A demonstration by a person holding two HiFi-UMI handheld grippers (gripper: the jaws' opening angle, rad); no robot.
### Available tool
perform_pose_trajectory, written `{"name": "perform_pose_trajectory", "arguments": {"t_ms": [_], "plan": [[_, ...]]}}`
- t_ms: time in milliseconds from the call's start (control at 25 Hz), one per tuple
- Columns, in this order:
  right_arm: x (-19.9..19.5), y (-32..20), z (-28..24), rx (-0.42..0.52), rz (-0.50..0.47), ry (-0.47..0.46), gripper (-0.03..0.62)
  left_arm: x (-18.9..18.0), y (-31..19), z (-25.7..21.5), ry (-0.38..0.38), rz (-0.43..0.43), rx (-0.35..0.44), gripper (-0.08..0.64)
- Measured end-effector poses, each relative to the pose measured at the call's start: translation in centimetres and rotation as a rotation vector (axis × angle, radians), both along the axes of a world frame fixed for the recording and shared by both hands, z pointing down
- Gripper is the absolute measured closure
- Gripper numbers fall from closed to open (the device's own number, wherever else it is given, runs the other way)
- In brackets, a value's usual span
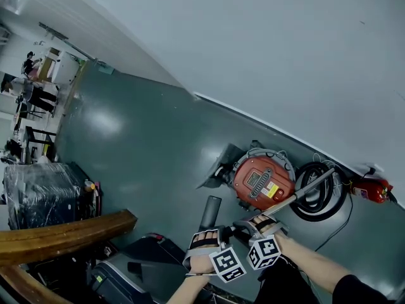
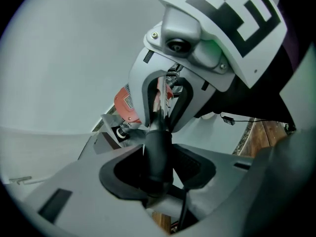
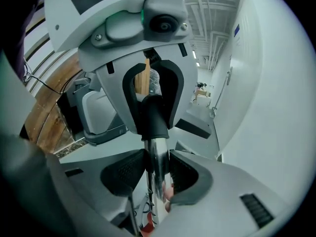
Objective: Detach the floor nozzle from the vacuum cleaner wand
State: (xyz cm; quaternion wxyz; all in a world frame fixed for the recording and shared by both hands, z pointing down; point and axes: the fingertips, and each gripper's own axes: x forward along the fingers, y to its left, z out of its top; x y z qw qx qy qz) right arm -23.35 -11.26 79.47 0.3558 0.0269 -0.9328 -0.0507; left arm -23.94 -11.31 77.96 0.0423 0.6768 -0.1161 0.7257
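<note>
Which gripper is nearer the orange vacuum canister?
Right. The right gripper sits on the wand beside the canister; the left gripper is farther left, on the black tube.

Nothing here can be read as text. The red vacuum cleaner canister point(image 1: 248, 167) carries a grey plate point(image 1: 255, 180) and a yellow-and-white sticker point(image 1: 273, 190), both too small to make out. The left marker cube point(image 1: 228, 263) and the right marker cube point(image 1: 264, 252) show only black-and-white square patterns. A blue sign point(image 3: 237, 29) on the white wall point(image 3: 266, 107) is illegible.
</note>
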Motion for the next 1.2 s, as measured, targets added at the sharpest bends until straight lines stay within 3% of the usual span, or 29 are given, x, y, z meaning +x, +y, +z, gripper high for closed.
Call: {"name": "perform_pose_trajectory", "arguments": {"t_ms": [280, 600, 880, 1080, 1200], "plan": [[-0.3, 0.2, 0.2, -0.005, -0.02, 0.013, 0.434, -0.3, 0.2, -0.3, 0.071, -0.041, -0.069, 0.379], [-0.1, 0.7, 0.3, -0.05, -0.007, 0.03, 0.431, 0.0, 0.8, -0.7, 0.011, -0.012, -0.042, 0.38], [0.5, 0.4, -0.1, -0.014, -0.02, 0.016, 0.442, -0.6, 0.6, -0.7, 0.184, -0.182, -0.171, 0.38], [0.3, 0.3, 0.3, -0.022, -0.029, 0.04, 0.443, -1.1, 0.8, -1.5, 0.024, 0.041, -0.026, 0.382], [0.5, 0.1, 0.6, -0.019, -0.027, 0.047, 0.443, -4.2, 1.2, -2.0, 0.035, -0.075, -0.038, 0.382]]}}
